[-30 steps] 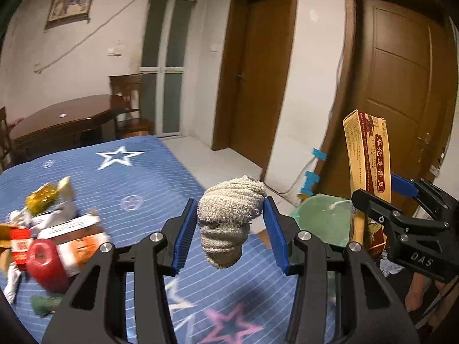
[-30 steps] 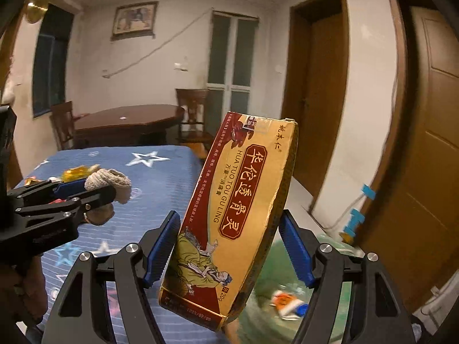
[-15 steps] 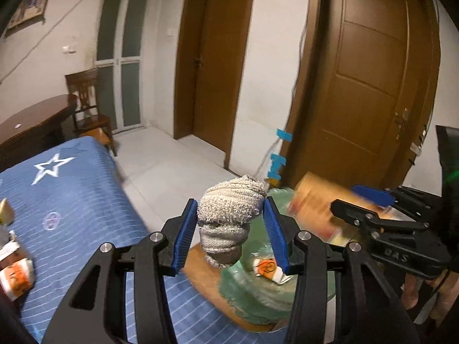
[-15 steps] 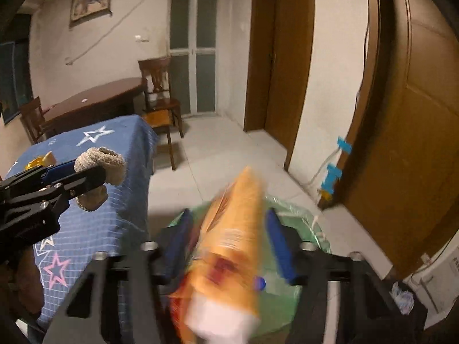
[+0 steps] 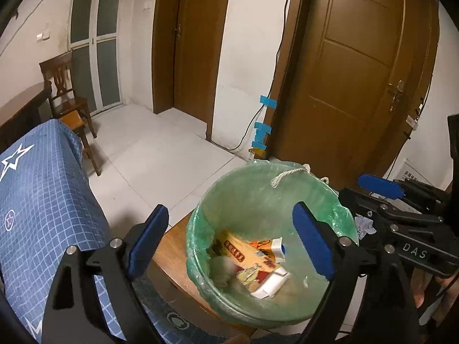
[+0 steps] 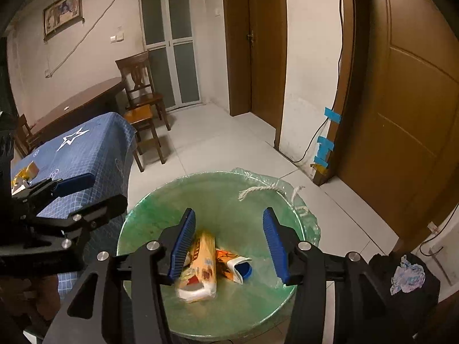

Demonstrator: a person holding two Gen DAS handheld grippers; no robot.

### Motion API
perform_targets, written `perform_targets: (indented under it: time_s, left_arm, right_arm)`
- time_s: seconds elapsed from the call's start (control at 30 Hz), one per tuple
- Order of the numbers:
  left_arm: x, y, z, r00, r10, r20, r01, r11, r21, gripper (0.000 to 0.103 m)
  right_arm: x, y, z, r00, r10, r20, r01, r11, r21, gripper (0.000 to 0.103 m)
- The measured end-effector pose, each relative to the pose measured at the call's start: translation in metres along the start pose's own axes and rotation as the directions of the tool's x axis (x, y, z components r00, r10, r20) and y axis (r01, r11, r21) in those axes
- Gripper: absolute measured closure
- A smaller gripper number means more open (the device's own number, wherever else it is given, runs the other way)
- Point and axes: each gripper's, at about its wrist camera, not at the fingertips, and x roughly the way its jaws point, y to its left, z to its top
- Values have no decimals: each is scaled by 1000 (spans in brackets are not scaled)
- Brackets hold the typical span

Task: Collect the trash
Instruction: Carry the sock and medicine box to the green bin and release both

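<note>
The left claw (image 5: pixel 229 238) stands wide apart with nothing between its ribbed blue pads, poised above the near left rim of the trash bin (image 5: pixel 338 206). The right claw (image 6: pixel 228 246) is likewise spread and empty, hanging over the middle of the bin (image 6: pixel 149 215). Both have matte black angular arms with silver bolt heads.

The bin is a round tub lined with a thin, crinkled, translucent green bag; a frayed white drawstring (image 6: pixel 258 190) drapes over its far rim. Down at the bottom lies the trash: a flattened yellow-and-red carton (image 5: pixel 243 255) with printed figures and lettering, lying slanted, its white end flap crumpled. Beside it on the right is an orange wrapper with a white edge and a blue cap (image 6: pixel 243 271). A pale blurred lump sits left of the carton in the left view; what it is cannot be told.

Left of the bin, the counter wears a blue gridded cloth (image 6: pixel 94 149) with a white star. Beyond are a wooden chair (image 6: pixel 140 86), pale floor tiles and brown doors.
</note>
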Motion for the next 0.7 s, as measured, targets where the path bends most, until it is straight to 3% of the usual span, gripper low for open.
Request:
perform_targets:
  time_s: [0.4, 0.6, 0.7]
  left_arm:
    - [-33, 7, -7, 999, 29, 23, -29, 1000, 3, 18]
    - [-81, 24, -26, 995, 64, 77, -63, 998, -16, 18]
    - [-113, 37, -41, 990, 88, 112, -86, 996, -25, 14]
  right_arm:
    - [-39, 23, -14, 999, 19, 49, -18, 1000, -13, 42]
    - [-72, 51, -32, 988, 92, 127, -93, 996, -4, 19]
    - [-81, 72, -41, 979, 141, 144, -141, 990, -11, 15]
